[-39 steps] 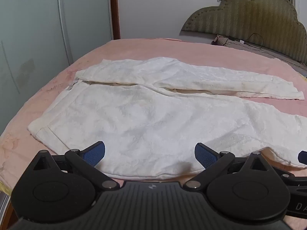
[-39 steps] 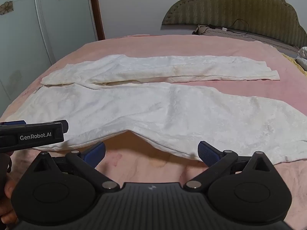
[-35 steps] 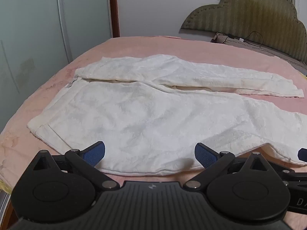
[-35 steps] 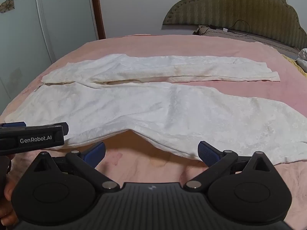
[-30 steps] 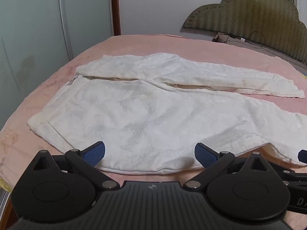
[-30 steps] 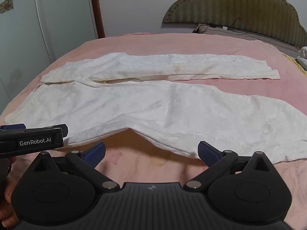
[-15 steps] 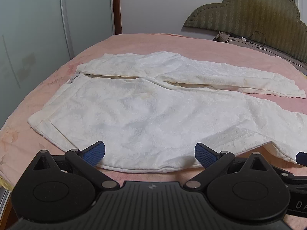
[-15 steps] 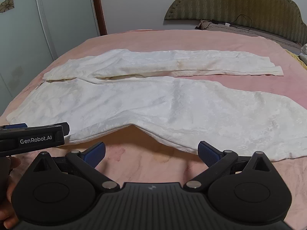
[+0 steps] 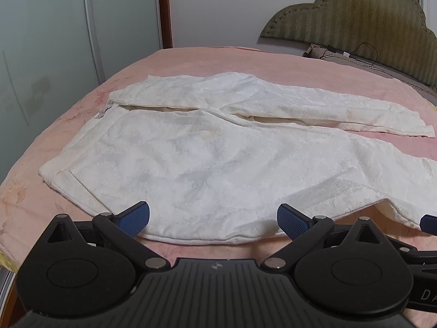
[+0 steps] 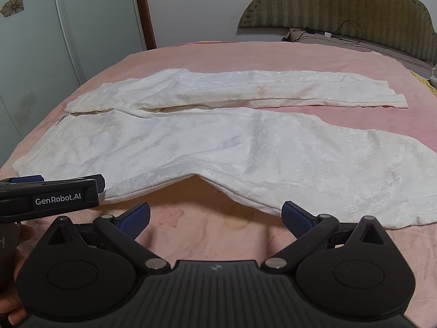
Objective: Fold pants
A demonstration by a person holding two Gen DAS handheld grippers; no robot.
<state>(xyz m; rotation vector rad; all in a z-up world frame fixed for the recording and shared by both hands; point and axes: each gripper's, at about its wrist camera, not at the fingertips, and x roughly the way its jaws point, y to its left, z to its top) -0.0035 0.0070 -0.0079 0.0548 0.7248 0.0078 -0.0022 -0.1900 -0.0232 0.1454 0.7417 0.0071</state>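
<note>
White pants lie spread flat on the pink bed, waistband toward the wardrobe doors, legs running away from them toward the headboard side. The far leg lies straight; the near leg angles away from it, so a wedge of bare blanket opens between the cuffs.

The left gripper hovers with its jaws spread wide and empty, just above the pants' near hem below the seat. The right gripper is likewise wide open and empty, over bare blanket just short of the near leg's edge, where the cloth dips into a shallow notch.

The step in hand looks like the first grasp for folding one leg onto the other. To do it well, each gripper should probably bite the near edge of the pants squarely, taking both fabric layers, the left near the waist side and the right farther along the leg, then lift together so the edge stays taut and lands aligned on the far leg.

Beyond the pants the blanket is bare up to the pillows, giving room to carry cloth over; the near edge of the pants sits close to the bed's edge, so little slack lies on this side
</note>
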